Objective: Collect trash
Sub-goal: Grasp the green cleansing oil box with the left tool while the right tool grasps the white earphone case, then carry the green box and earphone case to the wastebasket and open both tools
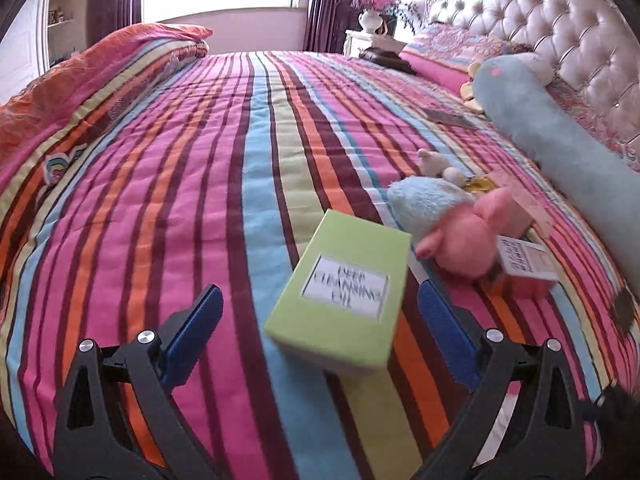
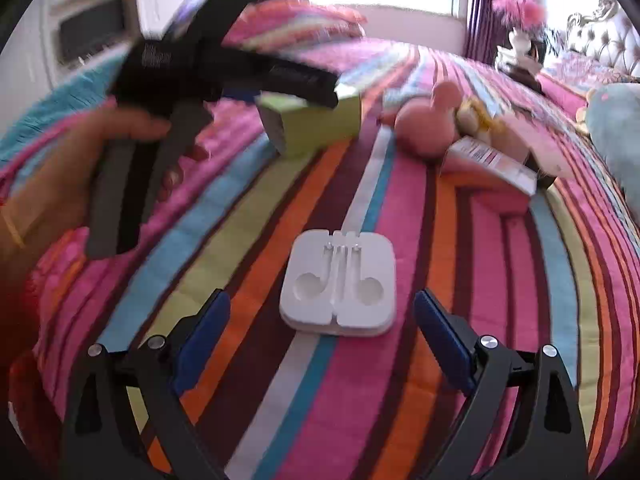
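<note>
The left gripper (image 1: 316,312) stood wide open around a green box (image 1: 340,300) reading "DEEP CLEANSING OIL" on the striped bedspread (image 1: 160,200), pads clear of it. The right gripper (image 2: 322,316), equally spread, flanked a white earphone tray (image 2: 340,284) untouched.

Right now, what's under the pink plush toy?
The pink plush toy lies on the striped bedspread, leaning against a pink box with a white label. Whatever is beneath its body stays hidden.
</note>
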`<action>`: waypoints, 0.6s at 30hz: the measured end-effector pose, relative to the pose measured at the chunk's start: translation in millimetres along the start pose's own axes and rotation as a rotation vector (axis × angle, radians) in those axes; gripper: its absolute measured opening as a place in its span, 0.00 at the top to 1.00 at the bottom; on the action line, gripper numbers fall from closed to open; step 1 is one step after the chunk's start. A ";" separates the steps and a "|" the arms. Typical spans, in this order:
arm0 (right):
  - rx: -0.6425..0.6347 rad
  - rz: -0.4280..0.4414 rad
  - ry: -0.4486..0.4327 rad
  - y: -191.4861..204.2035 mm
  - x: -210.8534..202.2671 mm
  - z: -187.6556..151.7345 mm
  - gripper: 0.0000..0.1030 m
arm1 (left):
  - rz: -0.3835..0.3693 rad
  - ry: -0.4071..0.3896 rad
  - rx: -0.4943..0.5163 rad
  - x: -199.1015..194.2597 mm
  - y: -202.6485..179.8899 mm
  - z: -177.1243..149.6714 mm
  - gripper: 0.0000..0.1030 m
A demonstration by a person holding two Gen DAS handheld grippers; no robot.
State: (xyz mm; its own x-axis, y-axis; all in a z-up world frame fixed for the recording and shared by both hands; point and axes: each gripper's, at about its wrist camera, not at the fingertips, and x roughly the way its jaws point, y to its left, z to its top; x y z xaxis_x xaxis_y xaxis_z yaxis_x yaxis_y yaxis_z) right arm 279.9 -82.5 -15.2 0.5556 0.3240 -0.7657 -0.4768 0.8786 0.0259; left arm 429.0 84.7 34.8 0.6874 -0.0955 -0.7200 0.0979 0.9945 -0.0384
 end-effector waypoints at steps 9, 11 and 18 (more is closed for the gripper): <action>0.012 -0.054 0.016 2.0 6.5 2.6 0.35 | 0.063 0.140 -0.022 63.7 -20.7 27.6 0.08; 0.033 -0.048 0.008 -0.5 3.8 -1.4 0.43 | 0.059 0.151 -0.026 66.4 -19.4 20.8 0.08; 0.077 -0.017 -0.001 -9.3 -13.3 -19.9 0.43 | 0.048 0.118 -0.084 39.0 2.9 0.1 0.39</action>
State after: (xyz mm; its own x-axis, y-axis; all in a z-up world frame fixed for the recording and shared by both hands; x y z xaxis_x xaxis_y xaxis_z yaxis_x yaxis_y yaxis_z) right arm 263.4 -102.0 -18.0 0.5643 0.3089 -0.7656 -0.4131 0.9085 0.0621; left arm 456.1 83.8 6.7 0.6002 -0.0465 -0.7985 0.0024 0.9984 -0.0563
